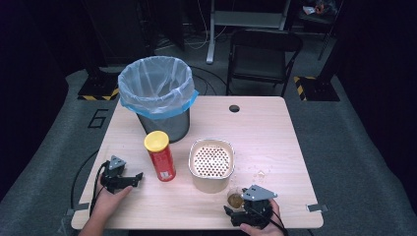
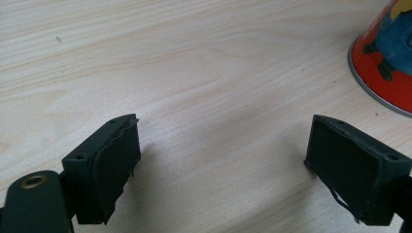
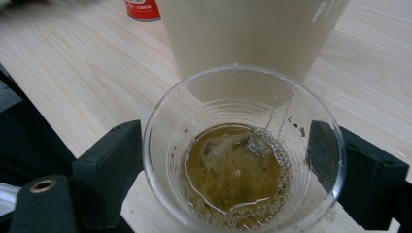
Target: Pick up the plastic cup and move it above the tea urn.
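A clear plastic cup [image 3: 233,179] holding a little brownish liquid with foam stands near the table's front edge, right before a cream container [image 3: 248,34]. My right gripper [image 3: 231,141] has one black jaw against each side of the cup and is shut on it. From above, the cup [image 1: 235,199] sits just in front of the right gripper [image 1: 236,206]. At the front left my left gripper [image 1: 135,179] hovers low over bare wood. Its jaws [image 2: 223,126] stand wide apart with nothing between them, and a red can [image 2: 388,53] stands just beyond on the right.
The red can [image 1: 160,156] with a yellow lid stands left of the cream container [image 1: 211,164], whose top is a perforated insert. A metal bin [image 1: 156,91] with a plastic liner stands at the back left of the wooden table [image 1: 265,132]. A black chair [image 1: 263,54] stands behind.
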### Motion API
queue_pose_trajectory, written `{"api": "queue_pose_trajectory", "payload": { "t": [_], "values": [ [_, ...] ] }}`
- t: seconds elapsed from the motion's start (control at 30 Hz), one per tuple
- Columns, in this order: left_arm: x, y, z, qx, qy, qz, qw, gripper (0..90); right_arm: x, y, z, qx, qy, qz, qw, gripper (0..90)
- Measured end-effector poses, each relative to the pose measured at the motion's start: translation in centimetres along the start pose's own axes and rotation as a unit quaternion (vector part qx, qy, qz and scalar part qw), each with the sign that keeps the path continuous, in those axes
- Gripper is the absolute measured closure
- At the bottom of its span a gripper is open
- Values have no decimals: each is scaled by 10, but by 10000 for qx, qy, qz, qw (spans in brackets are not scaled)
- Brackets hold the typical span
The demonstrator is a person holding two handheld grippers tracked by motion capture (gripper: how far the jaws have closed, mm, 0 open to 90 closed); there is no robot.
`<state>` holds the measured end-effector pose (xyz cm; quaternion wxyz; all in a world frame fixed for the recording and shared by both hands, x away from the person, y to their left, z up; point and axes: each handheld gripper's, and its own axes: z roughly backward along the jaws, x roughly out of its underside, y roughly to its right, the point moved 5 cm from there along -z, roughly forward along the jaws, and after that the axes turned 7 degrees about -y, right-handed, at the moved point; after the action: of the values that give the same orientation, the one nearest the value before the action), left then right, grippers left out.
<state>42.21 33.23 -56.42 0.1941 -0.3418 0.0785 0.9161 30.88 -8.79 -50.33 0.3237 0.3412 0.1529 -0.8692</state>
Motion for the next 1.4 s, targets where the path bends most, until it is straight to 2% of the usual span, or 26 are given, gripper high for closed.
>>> {"api": "queue_pose_trajectory", "payload": {
  "t": [0.2, 0.33, 0.57, 0.73, 0.87, 1.27, 1.3, 1.4],
  "values": [
    [0, 0, 0, 1, 0, -2, 10000, 119, -5, -5, -9, 75, 32, 157, 9998, 134],
    [0, 0, 0, 4, 2, -4, 10000, 119, -2, -5, -13, 257, 47, 184, 9995, 138],
    [0, 0, 0, 12, -5, -10, 10000, 120, 6, -3, -10, 381, 177, -108, 9991, 179],
    [0, 0, 0, 13, -7, -12, 10000, 119, 7, -5, -11, 195, 246, -259, 9992, 241],
    [0, 0, 0, 12, -8, -13, 10000, 119, 3, -8, -13, 221, 279, -264, 9990, 240],
    [0, 0, 0, 17, -7, -11, 10000, 119, 3, -4, -13, 181, 319, -33, 9993, 296],
    [0, 0, 0, 19, -6, -9, 10000, 120, 3, -2, -12, 200, 328, 4, 9993, 338],
    [0, 0, 0, 18, -10, -13, 10000, 119, 3, 1, -10, 118, 327, -2, 9994, 339]
  ]
}}
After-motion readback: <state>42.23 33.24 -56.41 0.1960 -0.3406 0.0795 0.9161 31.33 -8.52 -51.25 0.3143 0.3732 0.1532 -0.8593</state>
